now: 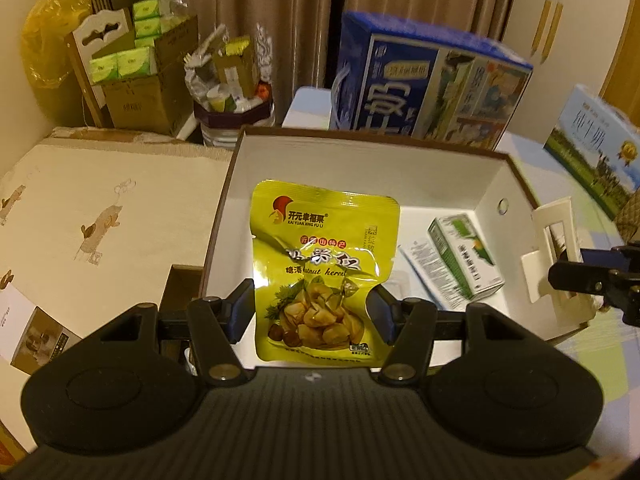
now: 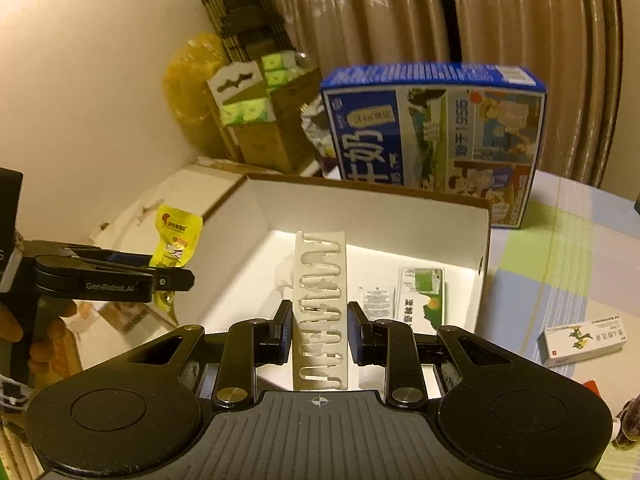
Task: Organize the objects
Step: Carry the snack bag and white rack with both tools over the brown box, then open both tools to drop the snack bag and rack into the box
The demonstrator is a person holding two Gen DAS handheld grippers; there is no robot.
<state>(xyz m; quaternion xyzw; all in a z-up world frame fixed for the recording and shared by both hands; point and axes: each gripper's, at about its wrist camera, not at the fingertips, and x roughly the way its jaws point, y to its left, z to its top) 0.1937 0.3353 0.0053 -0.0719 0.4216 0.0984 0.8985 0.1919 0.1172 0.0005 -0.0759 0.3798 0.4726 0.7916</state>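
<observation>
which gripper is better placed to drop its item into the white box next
Right, marginally. The right gripper holds the plastic tray over the white box interior; the left gripper holds the yellow pouch nearer the box's edge.

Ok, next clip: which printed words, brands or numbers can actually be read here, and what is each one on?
"KAI YUAN XING FU LI", above Chinese brand characters: yellow-green foil snack pouch held in the left gripper.
"...nut kern...", partly creased: same pouch.
"GenRobot.AI": black side of the left gripper, right wrist view.
Large Chinese characters, upside down: big blue milk carton box.
Too blurred or small: small green-and-white box, white box with red stripe, pale blue carton.
</observation>
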